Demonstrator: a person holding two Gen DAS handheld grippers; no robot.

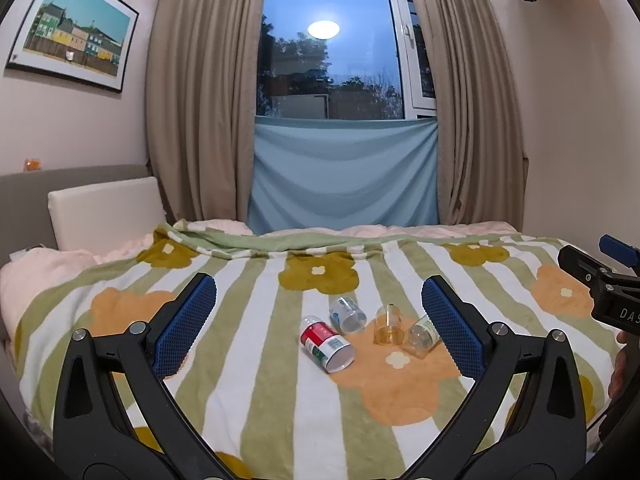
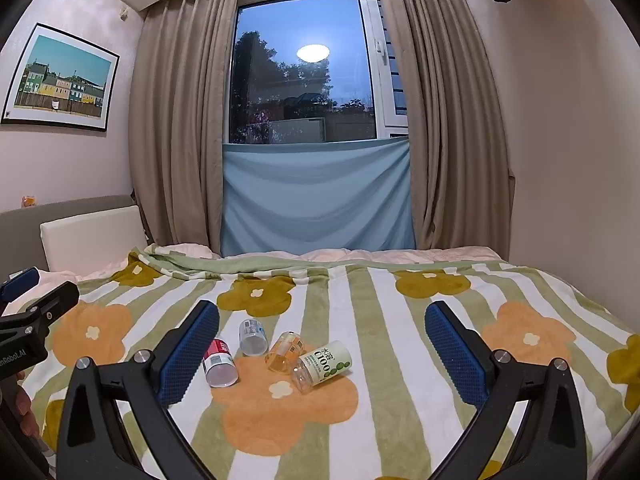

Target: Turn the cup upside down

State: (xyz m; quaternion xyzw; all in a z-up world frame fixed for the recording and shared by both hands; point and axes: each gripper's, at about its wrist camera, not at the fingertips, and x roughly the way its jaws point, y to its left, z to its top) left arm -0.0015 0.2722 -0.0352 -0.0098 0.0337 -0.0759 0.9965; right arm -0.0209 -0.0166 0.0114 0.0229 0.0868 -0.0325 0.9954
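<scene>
Both the left tool [image 1: 319, 320] and the right tool [image 2: 322, 344] are held wide open, empty, above four cups [image 1: 388, 326] scattered on the bed [image 1: 260, 400].

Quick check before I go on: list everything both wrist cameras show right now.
red cup: 1, red, white and green label, on its side, left of the group on the blanket
blue cup: 1, clear with pale blue label, on its side, behind the red one
clear cup: 1, clear, amber tint, between the others; pose unclear
green cup: 1, white-green label, on its side, rightmost
blanket: 1, green-white stripes, orange and olive flowers, covers bed
curtains: 2, beige, flank window
cloth: 1, light blue, below window
picture: 1, framed, left wall
left gripper: open, empty
right gripper: open, empty
</scene>
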